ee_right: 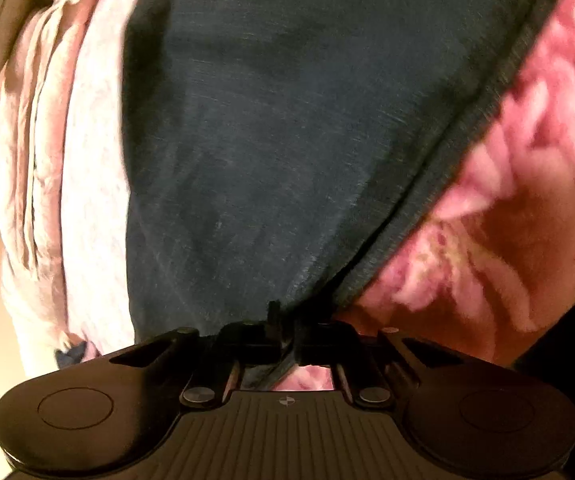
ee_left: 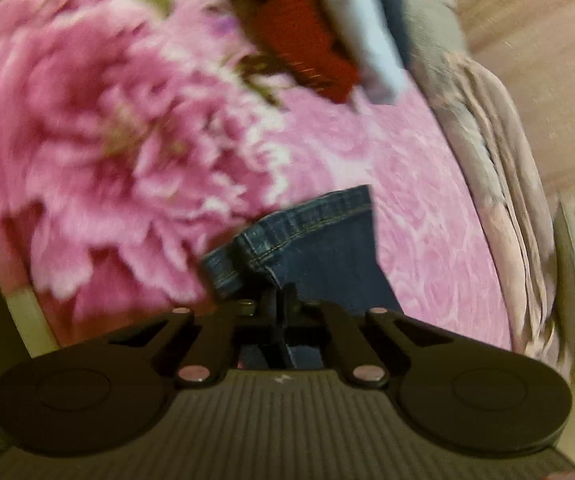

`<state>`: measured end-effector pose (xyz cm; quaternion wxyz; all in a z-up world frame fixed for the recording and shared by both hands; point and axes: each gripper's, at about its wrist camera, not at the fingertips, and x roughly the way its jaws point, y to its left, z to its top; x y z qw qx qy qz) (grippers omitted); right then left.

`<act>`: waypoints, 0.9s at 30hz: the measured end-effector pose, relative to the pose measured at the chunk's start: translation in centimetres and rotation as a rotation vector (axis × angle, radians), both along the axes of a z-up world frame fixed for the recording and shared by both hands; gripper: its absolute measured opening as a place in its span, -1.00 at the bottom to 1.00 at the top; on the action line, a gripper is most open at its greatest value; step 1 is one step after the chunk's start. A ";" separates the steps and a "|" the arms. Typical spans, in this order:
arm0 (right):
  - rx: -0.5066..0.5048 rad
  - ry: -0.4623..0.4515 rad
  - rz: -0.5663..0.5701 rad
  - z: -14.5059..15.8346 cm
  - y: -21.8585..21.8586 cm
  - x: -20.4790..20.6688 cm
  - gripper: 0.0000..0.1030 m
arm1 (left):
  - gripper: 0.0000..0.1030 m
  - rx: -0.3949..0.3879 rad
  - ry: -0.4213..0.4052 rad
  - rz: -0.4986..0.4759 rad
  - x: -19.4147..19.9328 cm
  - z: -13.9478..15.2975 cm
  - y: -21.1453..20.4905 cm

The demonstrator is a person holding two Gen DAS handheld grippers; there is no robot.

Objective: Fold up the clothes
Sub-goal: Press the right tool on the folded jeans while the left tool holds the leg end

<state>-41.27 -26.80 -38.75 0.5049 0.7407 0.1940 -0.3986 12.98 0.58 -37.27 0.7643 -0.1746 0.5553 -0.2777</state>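
Observation:
Dark blue jeans lie over a pink flowered blanket (ee_left: 135, 128). In the left wrist view my left gripper (ee_left: 281, 300) is shut on the stitched hem end of the jeans (ee_left: 311, 232), which sticks out just ahead of the fingers. In the right wrist view my right gripper (ee_right: 285, 322) is shut on an edge of the jeans (ee_right: 271, 140), whose broad cloth fills the middle of the view and runs away from me. The blanket also shows in the right wrist view (ee_right: 507, 220) on the right. Both views are blurred.
A red knitted garment (ee_left: 299, 28) and a pale blue cloth (ee_left: 363, 40) lie at the far end of the blanket. The blanket's pale pleated edge (ee_left: 499, 208) runs along the right, and on the left in the right wrist view (ee_right: 43, 160). A wooden floor (ee_left: 539, 60) lies beyond.

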 end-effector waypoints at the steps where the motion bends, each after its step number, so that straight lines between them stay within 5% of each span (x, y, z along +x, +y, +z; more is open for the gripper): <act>1: -0.012 0.006 0.010 0.4 -0.2 0.2 -0.98 | -1.00 0.001 -0.032 -0.033 -0.1 0.7 0.0; 5: -0.040 0.016 0.051 1.1 -0.8 0.3 -0.98 | -0.99 0.018 -0.106 -0.118 -0.7 2.1 0.1; 14: -0.077 0.124 0.138 -0.8 -0.3 1.8 -0.96 | -0.92 0.165 -0.164 -0.206 -1.4 -0.3 -0.6; 16: -0.101 0.121 0.186 -0.3 -0.8 2.5 -0.51 | -0.91 0.199 -0.174 -0.202 -1.7 0.3 -1.0; 19: -0.144 0.147 0.254 1.1 -1.5 3.3 -0.13 | -0.85 0.254 -0.181 -0.194 -2.0 1.8 -1.4; 22: -0.176 0.234 0.319 2.5 -1.7 3.2 -0.13 | -0.85 0.302 -0.194 -0.206 -2.5 3.3 -2.0; 27: -0.267 0.434 0.345 4.7 -2.1 -1.4 -0.13 | -0.85 0.319 -0.222 -0.414 -4.8 5.2 -7.2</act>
